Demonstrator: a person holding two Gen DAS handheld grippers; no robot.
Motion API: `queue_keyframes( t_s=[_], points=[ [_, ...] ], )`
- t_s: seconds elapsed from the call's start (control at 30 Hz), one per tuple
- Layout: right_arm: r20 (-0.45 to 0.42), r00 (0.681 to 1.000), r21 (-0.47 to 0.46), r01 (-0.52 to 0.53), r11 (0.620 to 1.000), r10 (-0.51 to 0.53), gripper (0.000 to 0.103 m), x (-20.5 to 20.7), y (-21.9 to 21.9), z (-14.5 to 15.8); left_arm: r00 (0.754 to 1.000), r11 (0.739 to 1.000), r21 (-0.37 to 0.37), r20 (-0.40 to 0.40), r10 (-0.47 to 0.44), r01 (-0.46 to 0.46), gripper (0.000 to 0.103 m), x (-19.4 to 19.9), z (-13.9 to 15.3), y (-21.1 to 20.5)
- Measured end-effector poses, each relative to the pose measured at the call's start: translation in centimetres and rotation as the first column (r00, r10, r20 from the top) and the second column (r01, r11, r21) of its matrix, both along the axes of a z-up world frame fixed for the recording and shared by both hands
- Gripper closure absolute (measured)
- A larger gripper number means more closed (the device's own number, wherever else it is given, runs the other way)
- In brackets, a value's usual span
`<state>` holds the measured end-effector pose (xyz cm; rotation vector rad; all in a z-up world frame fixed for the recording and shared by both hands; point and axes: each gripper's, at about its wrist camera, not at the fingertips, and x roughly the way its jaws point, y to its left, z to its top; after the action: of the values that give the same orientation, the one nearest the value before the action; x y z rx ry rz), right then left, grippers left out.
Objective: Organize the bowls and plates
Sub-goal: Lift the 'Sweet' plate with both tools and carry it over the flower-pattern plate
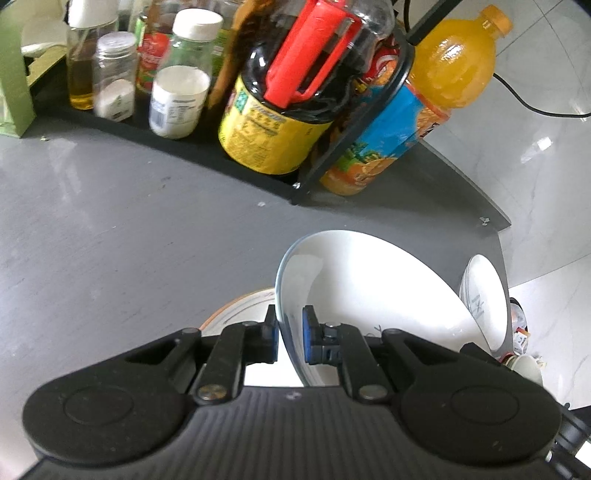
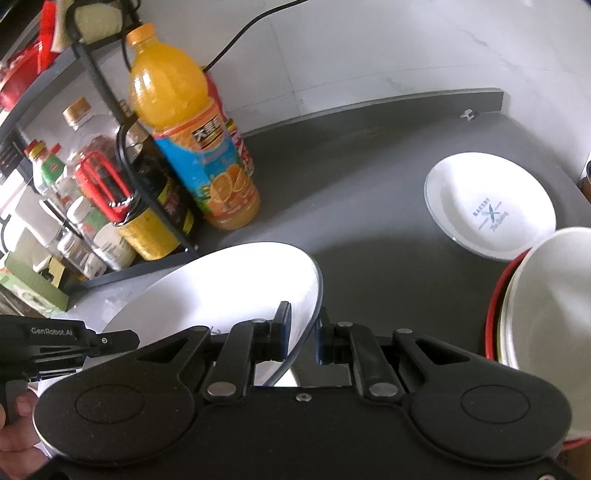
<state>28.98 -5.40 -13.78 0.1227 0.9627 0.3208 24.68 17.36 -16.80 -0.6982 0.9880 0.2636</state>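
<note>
A large white bowl [image 1: 369,288] hangs tilted above the grey counter [image 1: 110,229]. My left gripper [image 1: 290,336] is shut on its near rim, one blue pad on each side of the wall. In the right wrist view the same white bowl [image 2: 221,291] has its opposite rim between the fingers of my right gripper [image 2: 301,338], also shut on it. Under the bowl lies an orange-rimmed plate [image 1: 240,308]. A white plate with a printed logo [image 2: 491,210] lies flat at the right. A white bowl [image 2: 554,295] sits stacked in a red-rimmed dish [image 2: 493,306].
A black wire rack [image 1: 354,122] of sauce bottles and jars stands at the back, with an orange juice bottle [image 2: 192,147] beside it. A cable [image 2: 236,33] runs along the white wall. The left gripper's body [image 2: 74,343] and a hand [image 2: 14,435] show at the left.
</note>
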Motion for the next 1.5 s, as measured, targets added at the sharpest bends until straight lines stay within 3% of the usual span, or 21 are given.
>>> queue_keyframes(
  t_s=[0.67,1.5],
  points=[
    [-0.028,0.999,-0.019,-0.023,1.000,0.023,0.090,-4.9,0.2,-0.9,0.999,1.000,0.001,-0.028,-0.017,0.018,0.093,-4.5,-0.9,0.1],
    [-0.084,0.991,-0.084,-0.108,0.991,0.101,0.089,-6.0,0.8,-2.0,0.995,0.999,0.033,-0.093,-0.024,0.027,0.091,-5.6,-3.0,-0.4]
  ],
)
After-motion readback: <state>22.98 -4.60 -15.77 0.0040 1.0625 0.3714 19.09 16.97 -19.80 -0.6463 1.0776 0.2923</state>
